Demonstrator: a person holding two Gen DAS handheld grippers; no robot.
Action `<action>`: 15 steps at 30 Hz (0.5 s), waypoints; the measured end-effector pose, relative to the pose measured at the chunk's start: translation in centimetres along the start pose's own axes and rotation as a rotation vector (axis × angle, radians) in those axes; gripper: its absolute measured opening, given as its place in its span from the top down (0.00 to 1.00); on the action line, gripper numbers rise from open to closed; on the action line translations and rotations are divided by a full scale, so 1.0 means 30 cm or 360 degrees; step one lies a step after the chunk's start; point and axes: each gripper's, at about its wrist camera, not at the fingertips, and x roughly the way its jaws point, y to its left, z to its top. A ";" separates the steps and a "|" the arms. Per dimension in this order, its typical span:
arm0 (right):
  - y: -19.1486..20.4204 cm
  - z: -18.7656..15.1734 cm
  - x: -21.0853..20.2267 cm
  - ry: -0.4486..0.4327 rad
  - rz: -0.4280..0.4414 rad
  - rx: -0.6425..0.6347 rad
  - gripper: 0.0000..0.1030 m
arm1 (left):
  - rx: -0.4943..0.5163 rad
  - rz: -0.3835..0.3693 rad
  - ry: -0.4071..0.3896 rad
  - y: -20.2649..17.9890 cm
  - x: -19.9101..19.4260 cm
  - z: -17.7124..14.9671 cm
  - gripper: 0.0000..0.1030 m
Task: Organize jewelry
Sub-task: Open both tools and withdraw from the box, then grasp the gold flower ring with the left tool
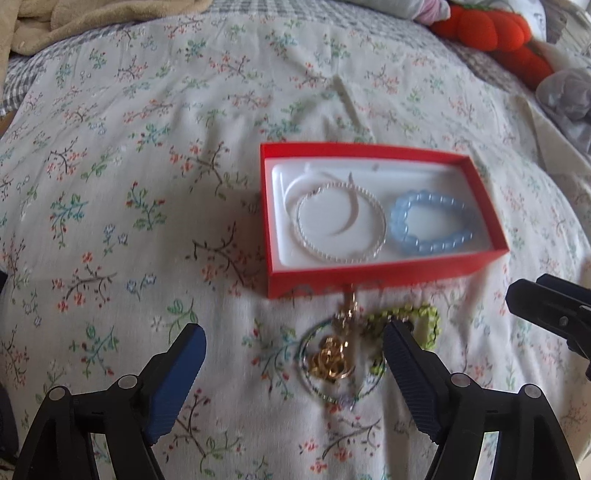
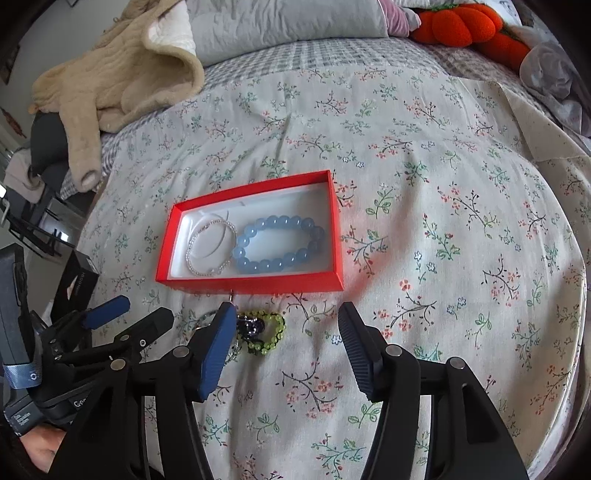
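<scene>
A red box point(image 1: 369, 278) with a white lining lies on the floral bedspread; it also shows in the right wrist view point(image 2: 251, 285). Inside lie a silver beaded bracelet point(image 1: 341, 221) point(image 2: 211, 246) and a blue bead bracelet point(image 1: 430, 226) point(image 2: 279, 244). In front of the box lies a small heap: a green bead bracelet point(image 1: 424, 321) point(image 2: 271, 332), a gold chain piece point(image 1: 330, 360) and a thin wire ring point(image 1: 332, 369). My left gripper point(image 1: 293, 363) is open and empty over the heap. My right gripper point(image 2: 286, 350) is open and empty just right of the green bracelet.
A beige blanket point(image 2: 122, 74) and grey pillows point(image 2: 288, 22) lie at the head of the bed. An orange plush point(image 2: 469, 26) sits at the far right. The bed's left edge drops to furniture point(image 2: 40, 206). My right gripper shows at the left wrist view's right edge point(image 1: 546, 306).
</scene>
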 end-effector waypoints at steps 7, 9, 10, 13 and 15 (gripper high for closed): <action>0.006 -0.044 0.033 0.0102 -0.0052 0.0013 0.40 | 0.0006 -0.0020 0.0123 -0.006 0.032 -0.034 0.20; 0.000 -0.056 0.050 0.0143 -0.0064 0.0028 0.40 | -0.0002 -0.0035 0.0147 -0.008 0.043 -0.040 0.20; -0.002 -0.059 0.058 0.0160 -0.0067 0.0034 0.40 | -0.0003 -0.0044 0.0154 -0.009 0.048 -0.041 0.20; -0.008 -0.064 0.074 0.0188 -0.0074 0.0049 0.40 | -0.0001 -0.0083 0.0183 -0.018 0.067 -0.044 0.26; -0.010 -0.065 0.080 0.0193 -0.0078 0.0052 0.40 | 0.0010 -0.0099 0.0202 -0.026 0.078 -0.043 0.36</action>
